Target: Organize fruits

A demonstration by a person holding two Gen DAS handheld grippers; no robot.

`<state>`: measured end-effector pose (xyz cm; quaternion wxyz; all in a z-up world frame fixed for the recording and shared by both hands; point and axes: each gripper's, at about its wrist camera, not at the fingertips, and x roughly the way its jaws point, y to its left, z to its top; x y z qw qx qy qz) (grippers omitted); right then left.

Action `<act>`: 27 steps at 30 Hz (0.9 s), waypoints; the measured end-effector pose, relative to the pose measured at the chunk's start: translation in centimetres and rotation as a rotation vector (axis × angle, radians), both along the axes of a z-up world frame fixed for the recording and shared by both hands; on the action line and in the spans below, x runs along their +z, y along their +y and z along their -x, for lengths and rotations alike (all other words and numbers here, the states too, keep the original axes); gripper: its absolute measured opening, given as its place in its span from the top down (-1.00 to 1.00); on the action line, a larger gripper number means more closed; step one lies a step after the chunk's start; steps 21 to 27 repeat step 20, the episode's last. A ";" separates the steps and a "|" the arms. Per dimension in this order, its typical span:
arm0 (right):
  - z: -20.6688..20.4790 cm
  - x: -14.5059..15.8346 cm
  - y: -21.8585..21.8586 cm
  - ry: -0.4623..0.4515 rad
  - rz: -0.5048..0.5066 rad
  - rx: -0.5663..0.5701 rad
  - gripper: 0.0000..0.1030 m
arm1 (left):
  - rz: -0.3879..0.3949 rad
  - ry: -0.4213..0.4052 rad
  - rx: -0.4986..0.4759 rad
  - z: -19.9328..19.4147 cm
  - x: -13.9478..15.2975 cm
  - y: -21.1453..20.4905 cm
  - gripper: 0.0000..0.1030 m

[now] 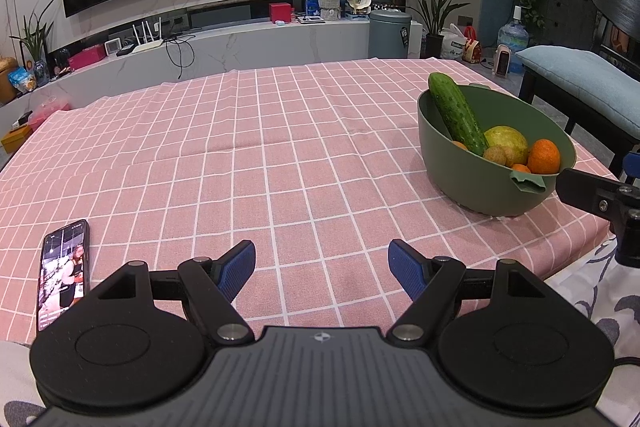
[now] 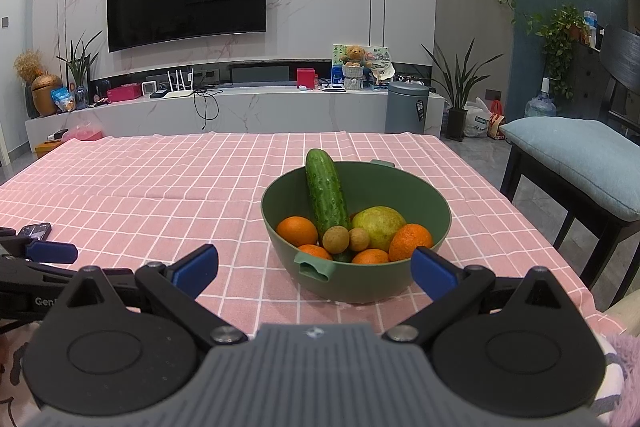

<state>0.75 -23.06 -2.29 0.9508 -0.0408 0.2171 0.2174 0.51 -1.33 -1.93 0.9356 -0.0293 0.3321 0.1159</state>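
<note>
Left wrist view: the left tool [image 1: 322,269], its two blue-padded fingers [image 1: 239,269] spread wide and holding nothing, hovers over the near edge of the tabletop [image 1: 248,147], which is covered by a pink checked cloth. A phone [image 1: 63,273] with a lit screen lies flat near the near left corner, just left of the tool. A green bowl [image 1: 486,183] stands near the right edge of the tabletop, well apart from the left tool; a cucumber [image 1: 456,113] leans tilted against its far rim, with a yellow-green fruit [image 1: 506,141], an orange [image 1: 543,155] and small brown fruits [image 1: 499,155] beside it inside the bowl. A black part of the right tool enters from the right edge of the frame, just beside the bowl's near rim. Right wrist view: the right tool [image 2: 316,269] is likewise wide open and empty, its fingers [image 2: 434,275] flanking the near side of the bowl [image 2: 360,281] without visibly touching it. The bowl sits toward the near right of the tabletop [image 2: 160,195]; inside, the cucumber [image 2: 326,195] rests slanted against the far rim, the yellow-green fruit [image 2: 380,225] lies right of it, several oranges [image 2: 297,231] lie along the near side, and two small brown fruits [image 2: 336,239] lie between them. The blue-tipped left tool and the phone [image 2: 36,229] appear at the left edge of the frame, near the tabletop's near left corner
</note>
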 end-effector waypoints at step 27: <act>-0.3 -0.3 0.5 0.001 0.048 0.017 -0.91 | 0.031 0.006 -0.005 -0.2 0.0 0.5 -0.72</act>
